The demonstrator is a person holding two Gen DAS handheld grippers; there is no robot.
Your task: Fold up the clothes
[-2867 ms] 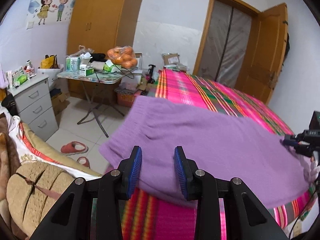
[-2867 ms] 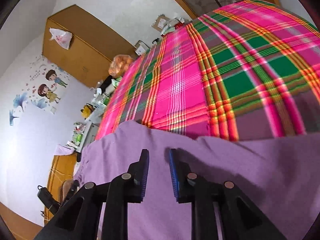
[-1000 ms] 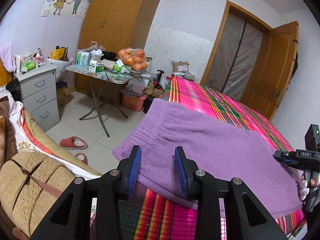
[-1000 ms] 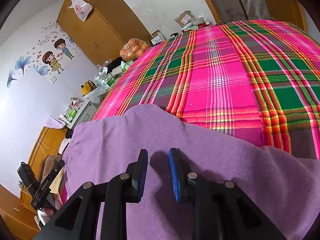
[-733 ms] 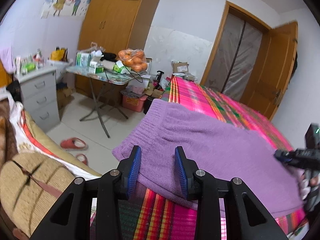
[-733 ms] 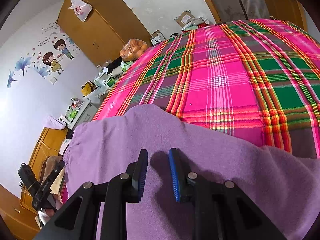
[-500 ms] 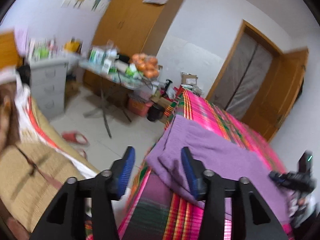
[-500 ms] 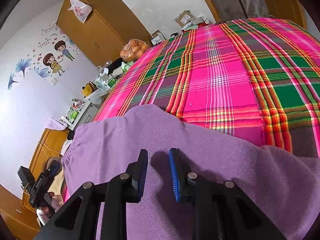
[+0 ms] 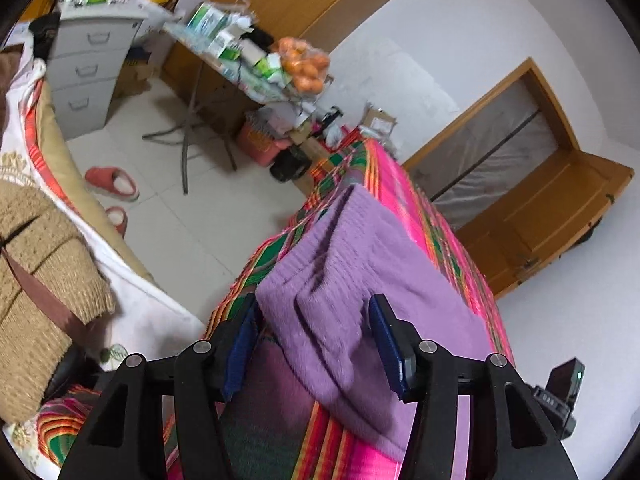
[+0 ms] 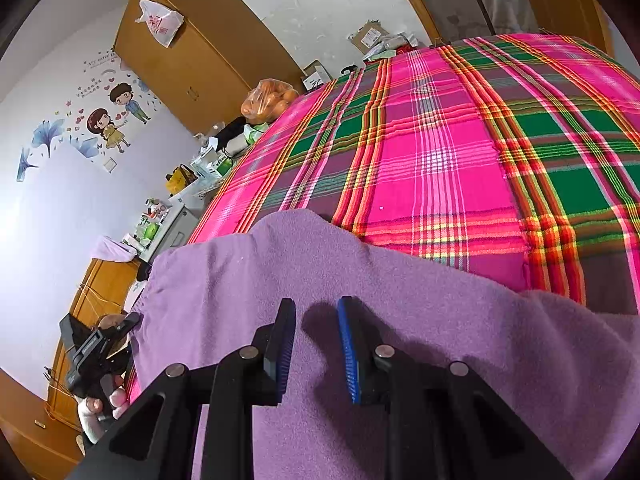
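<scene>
Purple garment [image 9: 360, 288] spread on plaid bed [image 10: 440, 152]. Left gripper [image 9: 316, 344] held wide around folded corner, nothing pinched. Right gripper [image 10: 316, 344] narrow, nothing clamped. Risk: only top layer caught, fold skewed.

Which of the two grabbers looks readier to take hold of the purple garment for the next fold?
Probably the left gripper: its open jaws straddle the ribbed end of the purple garment at the bed's edge. The right gripper hovers over flat cloth mid-garment, with no edge between its fingers.
</scene>
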